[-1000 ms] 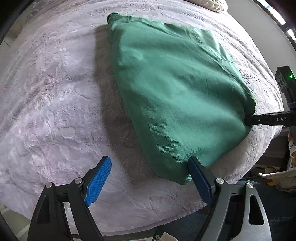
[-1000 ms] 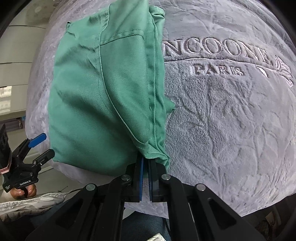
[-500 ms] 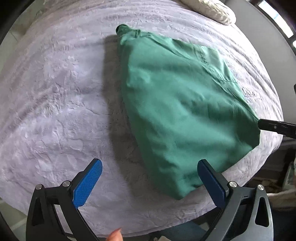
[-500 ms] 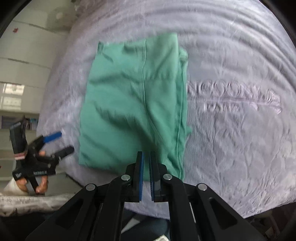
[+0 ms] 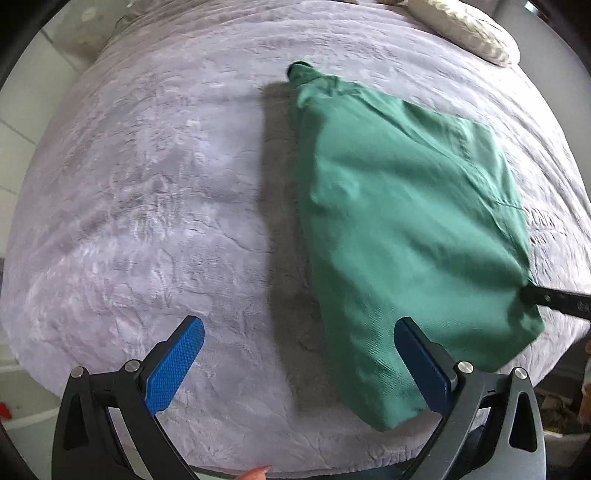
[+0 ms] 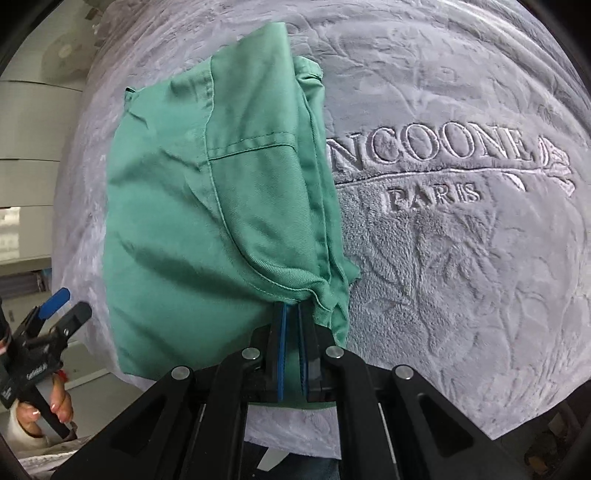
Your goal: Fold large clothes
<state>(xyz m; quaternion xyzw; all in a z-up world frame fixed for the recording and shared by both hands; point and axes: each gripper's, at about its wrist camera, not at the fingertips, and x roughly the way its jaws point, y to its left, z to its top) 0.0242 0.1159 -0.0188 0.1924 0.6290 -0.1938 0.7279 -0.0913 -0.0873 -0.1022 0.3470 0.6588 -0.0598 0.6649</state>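
Observation:
A folded green garment (image 5: 406, 229) lies on a grey plush blanket (image 5: 147, 203); it also shows in the right wrist view (image 6: 207, 221). My left gripper (image 5: 295, 358) is open and empty, its blue pads either side of the garment's near corner, just above the blanket. My right gripper (image 6: 291, 314) is shut on the garment's near hem, with cloth bunched between the pads. In the left wrist view the right gripper's finger reaches the garment's right edge (image 5: 554, 299). The left gripper also shows at the left of the right wrist view (image 6: 55, 317).
The blanket carries embossed lettering (image 6: 432, 147) right of the garment. A pale pillow (image 5: 461, 26) lies at the far edge of the bed. The bed's near edge runs just past both grippers, with floor and clutter below (image 5: 554, 406).
The right gripper pulled back from the garment half a second ago and is now shut on its near hem again. The left gripper stayed open near the garment's corner, drifting slightly.

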